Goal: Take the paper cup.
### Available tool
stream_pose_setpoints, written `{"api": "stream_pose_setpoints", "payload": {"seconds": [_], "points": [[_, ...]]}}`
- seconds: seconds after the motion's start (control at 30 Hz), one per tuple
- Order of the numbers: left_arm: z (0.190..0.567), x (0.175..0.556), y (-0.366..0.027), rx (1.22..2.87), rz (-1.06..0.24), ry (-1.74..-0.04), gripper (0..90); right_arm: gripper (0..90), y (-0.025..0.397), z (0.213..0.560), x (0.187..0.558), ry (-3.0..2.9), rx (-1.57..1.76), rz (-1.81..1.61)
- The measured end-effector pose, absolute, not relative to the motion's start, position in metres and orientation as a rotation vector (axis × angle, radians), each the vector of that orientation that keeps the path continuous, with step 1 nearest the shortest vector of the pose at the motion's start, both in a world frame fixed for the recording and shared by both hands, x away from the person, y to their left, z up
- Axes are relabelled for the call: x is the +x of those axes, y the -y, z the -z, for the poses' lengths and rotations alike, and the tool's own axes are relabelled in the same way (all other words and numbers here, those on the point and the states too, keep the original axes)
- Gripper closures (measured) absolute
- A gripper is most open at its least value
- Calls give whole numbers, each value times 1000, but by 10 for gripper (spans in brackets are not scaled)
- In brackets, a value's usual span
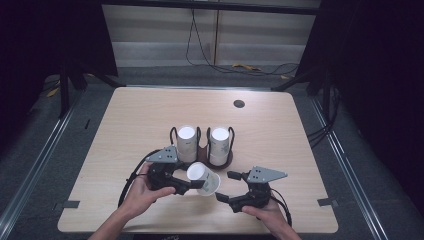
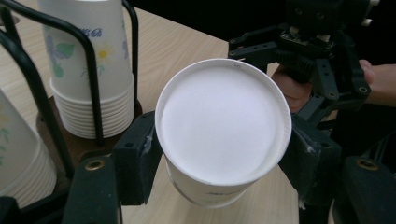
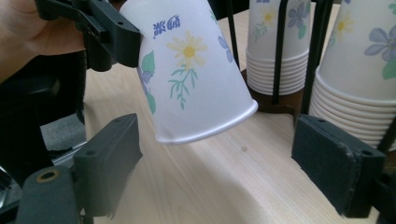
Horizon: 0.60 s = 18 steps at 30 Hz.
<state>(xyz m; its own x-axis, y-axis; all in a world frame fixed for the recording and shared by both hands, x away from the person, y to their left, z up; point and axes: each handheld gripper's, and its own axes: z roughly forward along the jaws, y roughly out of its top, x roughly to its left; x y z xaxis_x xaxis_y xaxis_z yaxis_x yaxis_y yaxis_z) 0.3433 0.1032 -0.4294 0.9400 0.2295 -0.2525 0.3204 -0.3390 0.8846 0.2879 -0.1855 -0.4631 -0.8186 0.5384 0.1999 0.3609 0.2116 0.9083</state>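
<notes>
Looking down from the high view, I count two stacks of paper cups, one (image 1: pixel 187 142) beside the other (image 1: pixel 220 145), upright in a black wire holder (image 1: pixel 202 149) mid-table, plus one loose cup (image 1: pixel 203 178) held upside down and tilted just in front of it by my left gripper (image 1: pixel 186 186), while my right gripper (image 1: pixel 231 187) hangs spread apart nearby. In the left gripper view both jaws press the cup's (image 2: pixel 223 128) sides below its white base. In the right gripper view my jaws stand wide around nothing, and the cup (image 3: pixel 191 70) shows a yellow daisy, blue flowers and blue print I can't read.
</notes>
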Motion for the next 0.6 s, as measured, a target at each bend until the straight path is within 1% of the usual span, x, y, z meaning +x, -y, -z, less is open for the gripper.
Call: {"api": "stream_pose_setpoints", "payload": {"seconds": [0.6], "points": [[419,337,-91,1904,150,-357,348,141,182,460,286,-2294,804,-1757]]}}
